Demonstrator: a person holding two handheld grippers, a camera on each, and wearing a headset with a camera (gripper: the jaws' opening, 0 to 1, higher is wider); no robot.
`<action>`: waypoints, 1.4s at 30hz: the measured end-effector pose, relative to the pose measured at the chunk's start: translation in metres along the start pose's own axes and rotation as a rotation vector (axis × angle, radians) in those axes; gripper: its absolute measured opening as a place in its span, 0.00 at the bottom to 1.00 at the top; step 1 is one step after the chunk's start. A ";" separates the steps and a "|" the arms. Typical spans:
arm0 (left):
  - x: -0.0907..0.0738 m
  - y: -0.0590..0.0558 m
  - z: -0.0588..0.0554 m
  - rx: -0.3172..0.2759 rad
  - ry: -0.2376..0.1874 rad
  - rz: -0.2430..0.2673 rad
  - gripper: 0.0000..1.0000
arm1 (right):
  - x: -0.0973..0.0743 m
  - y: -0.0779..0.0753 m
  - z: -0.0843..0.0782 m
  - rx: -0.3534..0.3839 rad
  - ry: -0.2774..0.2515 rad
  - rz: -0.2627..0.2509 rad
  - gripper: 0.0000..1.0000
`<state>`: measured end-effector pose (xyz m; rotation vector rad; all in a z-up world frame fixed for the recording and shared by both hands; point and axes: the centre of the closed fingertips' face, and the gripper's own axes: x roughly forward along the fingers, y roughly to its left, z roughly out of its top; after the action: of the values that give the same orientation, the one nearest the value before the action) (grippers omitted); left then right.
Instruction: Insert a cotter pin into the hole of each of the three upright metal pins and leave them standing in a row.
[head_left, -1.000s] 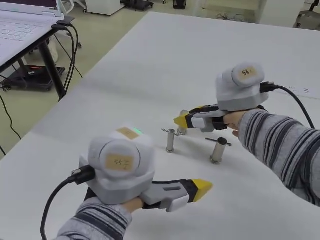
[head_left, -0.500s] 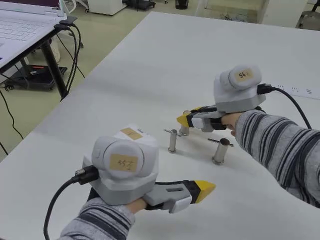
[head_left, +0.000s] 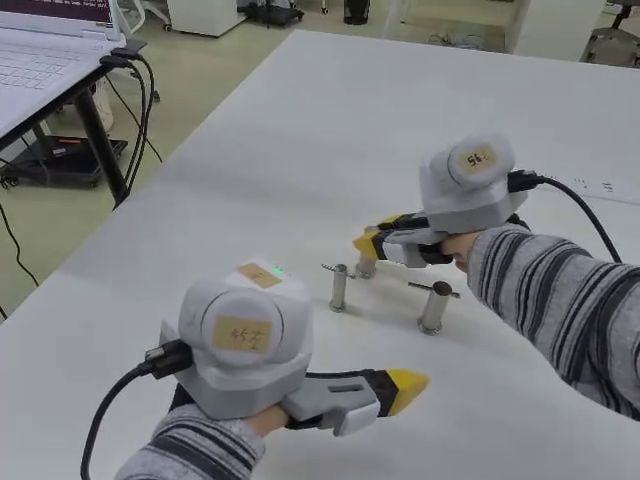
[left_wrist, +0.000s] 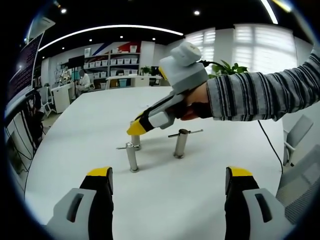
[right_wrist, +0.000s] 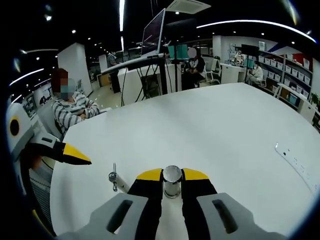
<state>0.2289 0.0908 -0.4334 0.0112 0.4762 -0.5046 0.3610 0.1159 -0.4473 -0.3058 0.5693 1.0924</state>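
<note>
1. The left gripper hangs low over the white counter, nearest the person. Its yellow-tipped fingers are spread wide and hold nothing.
2. Ahead of those fingers, framed between them in the left gripper view, two metal pins stand upright and apart on the counter. The left pin has a cotter pin through its top. The right pin carries another cotter pin.
3. Just beyond the left pin, the right gripper has its fingers pressed against both sides of the third pin. That pin stands upright between the fingertips.
</note>
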 end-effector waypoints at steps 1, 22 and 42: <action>0.000 -0.001 0.000 0.000 -0.001 -0.004 0.93 | -0.002 -0.002 0.000 0.000 0.001 -0.002 0.08; 0.000 -0.009 0.003 0.027 -0.004 -0.032 0.99 | -0.068 -0.044 -0.031 0.001 0.040 -0.093 0.08; -0.001 -0.010 0.005 0.023 -0.017 -0.039 0.98 | -0.135 -0.027 -0.078 -0.031 0.111 -0.102 0.08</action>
<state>0.2256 0.0823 -0.4271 0.0192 0.4543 -0.5482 0.3172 -0.0354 -0.4350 -0.4199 0.6288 0.9908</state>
